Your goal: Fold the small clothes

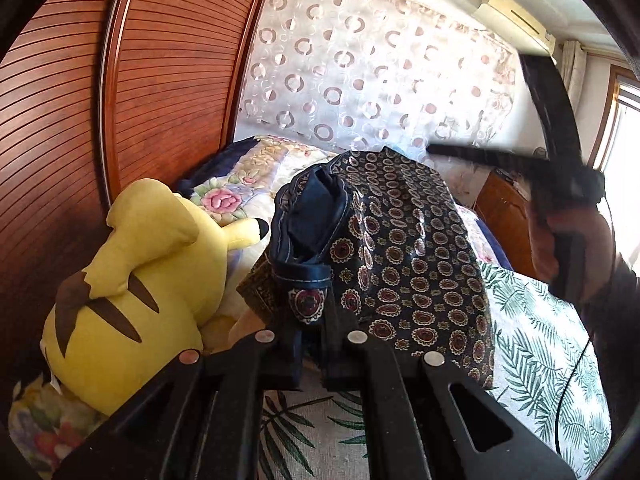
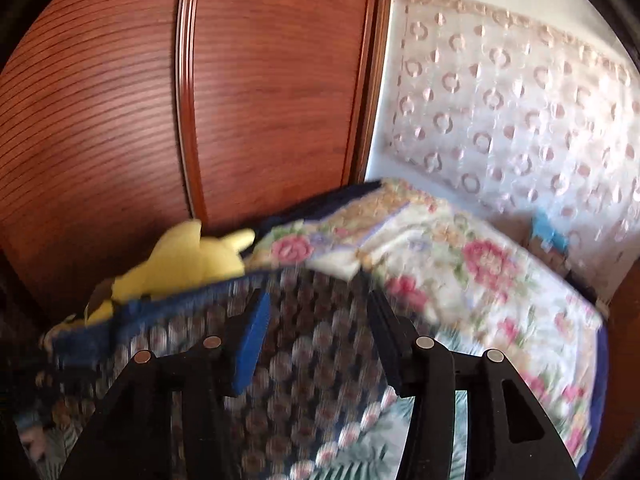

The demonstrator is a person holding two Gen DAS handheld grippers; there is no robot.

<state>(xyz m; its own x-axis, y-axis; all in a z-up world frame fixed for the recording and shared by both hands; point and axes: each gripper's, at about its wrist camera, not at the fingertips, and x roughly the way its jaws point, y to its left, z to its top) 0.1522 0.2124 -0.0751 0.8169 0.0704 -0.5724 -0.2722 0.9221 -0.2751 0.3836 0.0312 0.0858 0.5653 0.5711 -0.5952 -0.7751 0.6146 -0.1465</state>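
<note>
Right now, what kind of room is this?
Most likely a bedroom: a bed with a flowery quilt, a yellow plush toy beside it, and a big wooden wardrobe against the wall.

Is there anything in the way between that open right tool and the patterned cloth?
Nothing visible. The right tool hangs open right over the patterned cloth, with only air between its fingers. The left tool is shut on the cloth's edge, and the yellow plush lies off to the side.

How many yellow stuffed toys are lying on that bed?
1: the yellow plush toy lies at the bed's left edge against the wooden wardrobe. Others may be hidden behind the patterned garment.
</note>
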